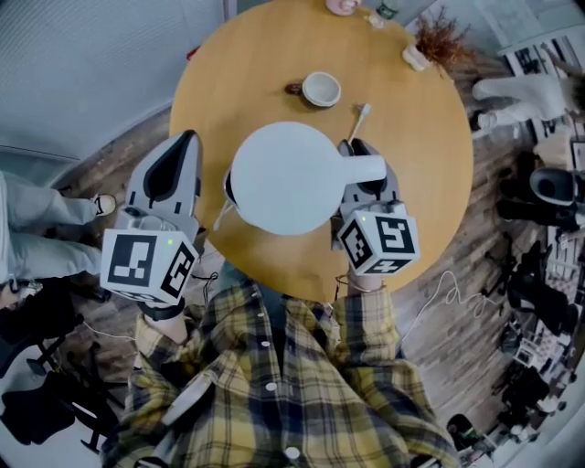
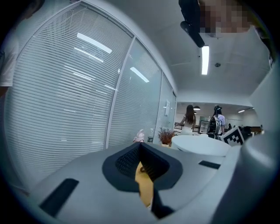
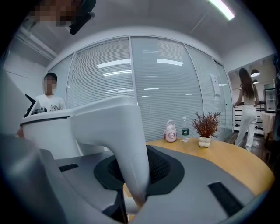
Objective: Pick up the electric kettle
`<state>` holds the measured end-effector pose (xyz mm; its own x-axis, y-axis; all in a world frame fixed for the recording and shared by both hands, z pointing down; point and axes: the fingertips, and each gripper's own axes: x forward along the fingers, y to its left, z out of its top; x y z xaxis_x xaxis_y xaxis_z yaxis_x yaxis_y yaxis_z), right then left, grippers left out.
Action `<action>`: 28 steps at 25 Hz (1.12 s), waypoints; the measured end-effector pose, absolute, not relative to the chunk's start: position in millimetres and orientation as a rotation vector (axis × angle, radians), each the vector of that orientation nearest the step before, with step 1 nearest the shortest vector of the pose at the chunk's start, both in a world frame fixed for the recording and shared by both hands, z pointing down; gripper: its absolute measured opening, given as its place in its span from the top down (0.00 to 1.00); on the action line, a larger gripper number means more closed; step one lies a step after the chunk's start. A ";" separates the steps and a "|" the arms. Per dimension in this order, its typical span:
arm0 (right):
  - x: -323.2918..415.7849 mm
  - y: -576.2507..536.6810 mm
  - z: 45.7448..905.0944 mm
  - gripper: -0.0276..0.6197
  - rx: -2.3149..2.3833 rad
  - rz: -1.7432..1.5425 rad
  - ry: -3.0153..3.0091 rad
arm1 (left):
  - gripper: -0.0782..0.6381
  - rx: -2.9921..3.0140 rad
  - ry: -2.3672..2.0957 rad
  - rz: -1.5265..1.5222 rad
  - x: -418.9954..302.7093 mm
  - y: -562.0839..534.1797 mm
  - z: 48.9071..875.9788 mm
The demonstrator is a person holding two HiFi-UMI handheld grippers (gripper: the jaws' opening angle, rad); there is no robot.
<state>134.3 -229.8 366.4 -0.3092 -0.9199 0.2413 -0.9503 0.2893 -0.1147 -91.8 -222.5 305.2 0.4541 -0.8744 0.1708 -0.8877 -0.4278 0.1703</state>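
The white electric kettle (image 1: 279,178) hangs over the round wooden table (image 1: 430,155), with its handle (image 1: 366,169) pointing right. My right gripper (image 1: 364,160) is shut on that handle. In the right gripper view the white handle (image 3: 118,131) runs down between the dark pads (image 3: 162,168), and the kettle body (image 3: 48,131) sits at the left. A dark base (image 1: 228,187) peeks out under the kettle's left edge. My left gripper (image 1: 174,169) is off the table's left edge, beside the kettle, shut with nothing held. Past its jaws (image 2: 142,168) the kettle lid (image 2: 201,144) shows at the right.
A white cup (image 1: 321,89) and a white stick (image 1: 359,119) lie behind the kettle. A potted plant (image 1: 441,38) and a pink bottle (image 1: 343,5) stand at the far rim. A thin cable (image 1: 222,215) trails off the near edge. Glass walls with blinds and several people surround the table.
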 end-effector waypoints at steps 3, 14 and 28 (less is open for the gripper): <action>139.4 -229.1 351.2 0.82 1.779 0.360 -2.428 | 0.89 2.497 -1.511 0.067 -84.2 -225.1 292.2; 169.5 -210.1 298.4 0.82 1.860 0.297 -2.434 | 0.89 2.585 -1.413 0.014 -55.1 -223.6 259.8; 213.9 -139.5 252.5 0.82 2.012 0.243 -2.368 | 0.89 2.739 -1.133 0.018 17.1 -188.9 242.6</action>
